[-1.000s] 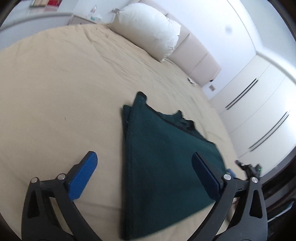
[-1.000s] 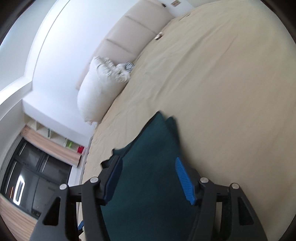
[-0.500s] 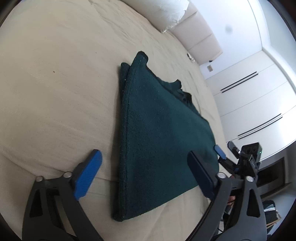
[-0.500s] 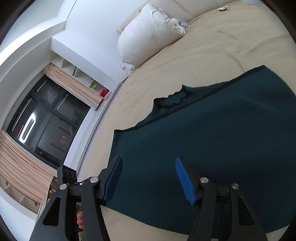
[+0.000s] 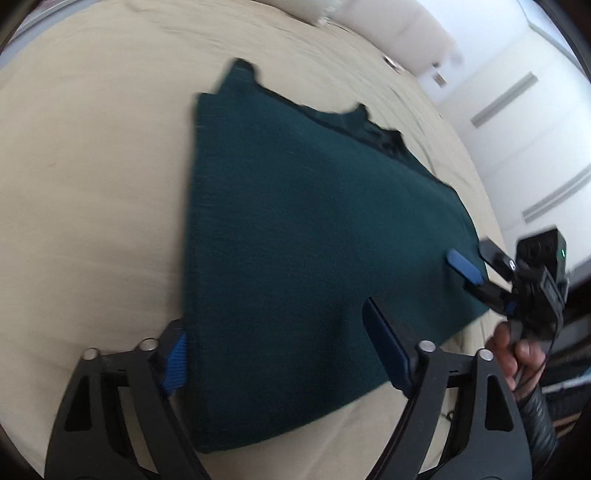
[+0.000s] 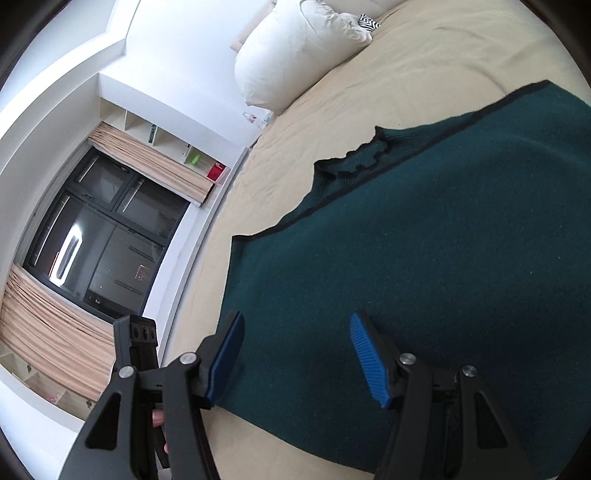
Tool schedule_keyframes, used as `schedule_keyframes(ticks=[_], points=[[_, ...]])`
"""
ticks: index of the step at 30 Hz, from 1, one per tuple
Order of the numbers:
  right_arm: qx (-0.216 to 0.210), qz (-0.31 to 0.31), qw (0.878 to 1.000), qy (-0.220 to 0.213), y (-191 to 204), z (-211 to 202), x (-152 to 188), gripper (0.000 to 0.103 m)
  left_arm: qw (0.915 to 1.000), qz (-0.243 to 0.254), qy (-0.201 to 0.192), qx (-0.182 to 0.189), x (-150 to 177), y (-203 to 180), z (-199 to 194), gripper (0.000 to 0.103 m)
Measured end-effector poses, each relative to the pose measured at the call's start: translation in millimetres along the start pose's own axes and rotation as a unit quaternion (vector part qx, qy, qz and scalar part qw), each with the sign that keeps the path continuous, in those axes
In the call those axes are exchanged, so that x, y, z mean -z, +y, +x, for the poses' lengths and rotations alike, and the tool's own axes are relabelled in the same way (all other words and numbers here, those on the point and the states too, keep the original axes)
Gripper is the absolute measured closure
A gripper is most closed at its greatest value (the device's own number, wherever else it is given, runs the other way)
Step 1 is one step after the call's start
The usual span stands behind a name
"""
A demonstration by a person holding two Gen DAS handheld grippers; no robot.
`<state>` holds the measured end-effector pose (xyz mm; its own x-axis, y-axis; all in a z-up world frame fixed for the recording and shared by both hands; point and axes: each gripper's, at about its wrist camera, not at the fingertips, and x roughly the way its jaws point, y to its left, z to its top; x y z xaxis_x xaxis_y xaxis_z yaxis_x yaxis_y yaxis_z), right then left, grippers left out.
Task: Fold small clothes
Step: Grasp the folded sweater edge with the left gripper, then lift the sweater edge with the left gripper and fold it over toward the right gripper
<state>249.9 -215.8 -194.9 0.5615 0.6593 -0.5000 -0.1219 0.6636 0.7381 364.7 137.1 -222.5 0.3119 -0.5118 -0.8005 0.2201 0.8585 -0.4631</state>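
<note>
A dark green knitted garment (image 5: 314,221) lies folded flat on the beige bed (image 5: 92,184), neckline at the far side (image 6: 354,162). My left gripper (image 5: 279,350) hovers over its near left corner. Its jaws are closing with the cloth edge between them, and the pads do not press on it. My right gripper (image 6: 297,358) stands open over the garment's other near corner (image 6: 258,332), with cloth under the gap. In the left wrist view the right gripper (image 5: 476,273) shows at the garment's right edge, with a hand (image 5: 517,350) behind it.
A white pillow (image 6: 295,55) and padded headboard (image 5: 406,29) sit at the bed's far end. White wardrobe doors (image 5: 535,147) stand to the right. A dark window with beige curtains (image 6: 92,240) and wall shelves (image 6: 166,140) lie past the bed's left edge.
My left gripper tipped down and came closer over the garment's near corner, and its jaws narrowed. My right gripper swung round from the garment's middle to its other near corner.
</note>
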Motion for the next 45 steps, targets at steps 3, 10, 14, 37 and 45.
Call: schedule_keyframes(ticks=[3, 10, 14, 37, 45], points=[[0.003, -0.002, 1.000, 0.005, -1, 2, -1, 0.040, 0.9986, 0.025, 0.005, -0.045, 2, -13, 5, 0.055], [0.019, -0.016, 1.000, 0.020, -2, 16, -12, 0.041, 0.9999, -0.016, -0.004, -0.001, 5, -2, 0, 0.084], [0.028, -0.016, 0.999, 0.032, -12, 24, -14, 0.045, 0.9997, -0.017, -0.019, -0.006, 6, -9, -12, 0.086], [-0.054, 0.085, 0.995, 0.022, -107, -90, -78, 0.026, 0.9747, 0.223, 0.004, 0.016, -6, -296, 90, 0.086], [-0.059, 0.100, 0.992, 0.039, -120, -82, -89, 0.027, 0.9756, 0.219, 0.002, 0.009, 2, -293, 103, 0.083]])
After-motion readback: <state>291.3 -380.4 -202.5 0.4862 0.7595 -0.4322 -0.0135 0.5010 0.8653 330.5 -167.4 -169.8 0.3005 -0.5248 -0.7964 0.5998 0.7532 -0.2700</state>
